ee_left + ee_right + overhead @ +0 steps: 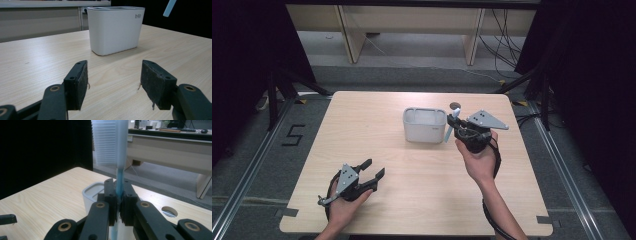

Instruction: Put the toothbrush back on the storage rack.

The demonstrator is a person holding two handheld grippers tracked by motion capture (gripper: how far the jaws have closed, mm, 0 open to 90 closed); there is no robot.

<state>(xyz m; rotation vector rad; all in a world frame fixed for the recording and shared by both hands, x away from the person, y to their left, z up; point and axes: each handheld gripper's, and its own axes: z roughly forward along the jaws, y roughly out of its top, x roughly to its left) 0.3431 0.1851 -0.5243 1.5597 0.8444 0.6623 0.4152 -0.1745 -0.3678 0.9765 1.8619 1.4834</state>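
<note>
The left gripper (373,173) is rested low on the table (362,130), fingers (77,82) spread wide. A logo is seen on the white holder (115,30). A blue toothbrush (119,182) is clamped by the right gripper (119,202) beside the holder; desks stand beyond.

The high view looked forward and down from above the near edge, taking in the whole table (362,130). Each claw's camera sat low and close, looking along its jaws. All three views shared the white container (424,125) (115,28) (93,195).
</note>
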